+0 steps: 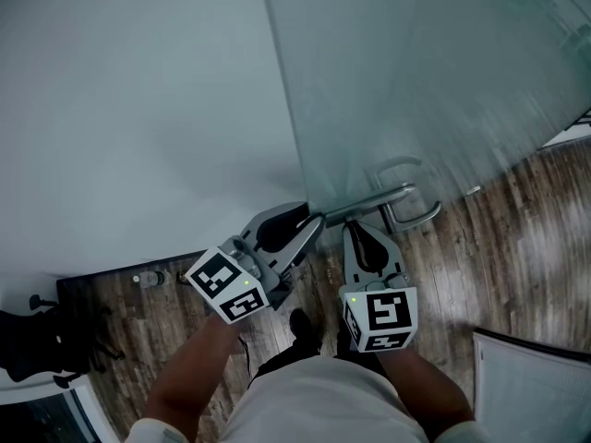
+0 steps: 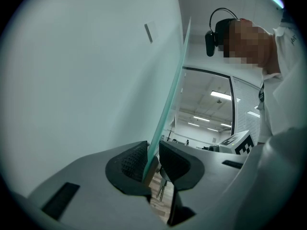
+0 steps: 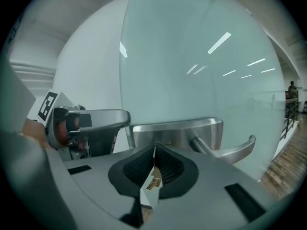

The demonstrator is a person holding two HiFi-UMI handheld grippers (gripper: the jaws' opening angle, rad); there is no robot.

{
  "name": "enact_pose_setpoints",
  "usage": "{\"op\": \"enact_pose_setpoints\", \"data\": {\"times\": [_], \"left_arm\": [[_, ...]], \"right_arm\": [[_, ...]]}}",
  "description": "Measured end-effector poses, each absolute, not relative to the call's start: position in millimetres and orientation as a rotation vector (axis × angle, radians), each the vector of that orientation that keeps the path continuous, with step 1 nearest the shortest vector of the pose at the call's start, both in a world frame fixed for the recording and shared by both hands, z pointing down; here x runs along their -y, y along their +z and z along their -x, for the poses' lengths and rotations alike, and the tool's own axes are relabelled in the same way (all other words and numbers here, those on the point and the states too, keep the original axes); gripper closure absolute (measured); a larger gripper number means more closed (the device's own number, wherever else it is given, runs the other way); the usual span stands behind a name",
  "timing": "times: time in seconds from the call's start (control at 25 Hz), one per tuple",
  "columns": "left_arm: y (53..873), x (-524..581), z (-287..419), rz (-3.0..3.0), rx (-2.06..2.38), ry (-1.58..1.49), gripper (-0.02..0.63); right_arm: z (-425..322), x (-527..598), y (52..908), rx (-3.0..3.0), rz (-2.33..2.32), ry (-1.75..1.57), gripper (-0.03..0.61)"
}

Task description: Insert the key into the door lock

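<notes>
Key [image 3: 154, 178], brass-coloured, item one: where does it sit?
— Between the ribbed pads of the right gripper [image 3: 154, 152], blade pointing up along the jaws. The jaws are closed on it, with no gap showing at their tips.
— And the lock?
— Item two: a brushed metal lock plate [image 3: 177, 133] on the glass door [image 3: 192, 56], straight ahead of the key and just above the jaw tips. Whether the key touches the plate cannot be told. A lever handle [image 3: 230, 151] runs from the plate toward the right.
— Left gripper [image 2: 153, 150]?
— Item three: it straddles the free edge of the glass door. One dark pad is on each face of the pane, and the jaws are partly closed and clamped on the pane. In the head view it reaches the door edge at handle height, just left of the right gripper.
— Marker cubes?
— One on each gripper, nearest the person: left cube [image 1: 226, 284], right cube [image 1: 380, 318]. A bare forearm runs back from each.
— Surroundings?
— A pale wall [image 1: 138, 109] left of the door, and a wood-plank floor [image 1: 517, 247] beneath it
</notes>
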State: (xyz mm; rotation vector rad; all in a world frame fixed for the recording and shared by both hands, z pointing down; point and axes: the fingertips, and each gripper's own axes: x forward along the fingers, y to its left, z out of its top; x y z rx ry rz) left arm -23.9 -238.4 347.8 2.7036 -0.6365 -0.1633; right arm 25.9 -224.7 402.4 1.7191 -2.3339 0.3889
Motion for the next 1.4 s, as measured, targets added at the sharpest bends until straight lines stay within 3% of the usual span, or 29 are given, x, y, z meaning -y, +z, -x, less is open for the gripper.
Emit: {"op": "enact_pose_setpoints", "data": {"times": [0.92,1.2,1.4], "left_arm": [[342,241,26,-2.69,0.825,-0.181,0.525],[343,241,25,-2.677,0.853,-0.184,0.523],[344,242,27,-2.666,0.872,-0.188,0.523]], "right_arm": [[-21,218,403,2.431,-1.528,0.365,0.554],[-31,215,399,2.451,-1.529,0.388,0.491],[-34,213,395,2.468,-1.523,0.381,0.483]]}}
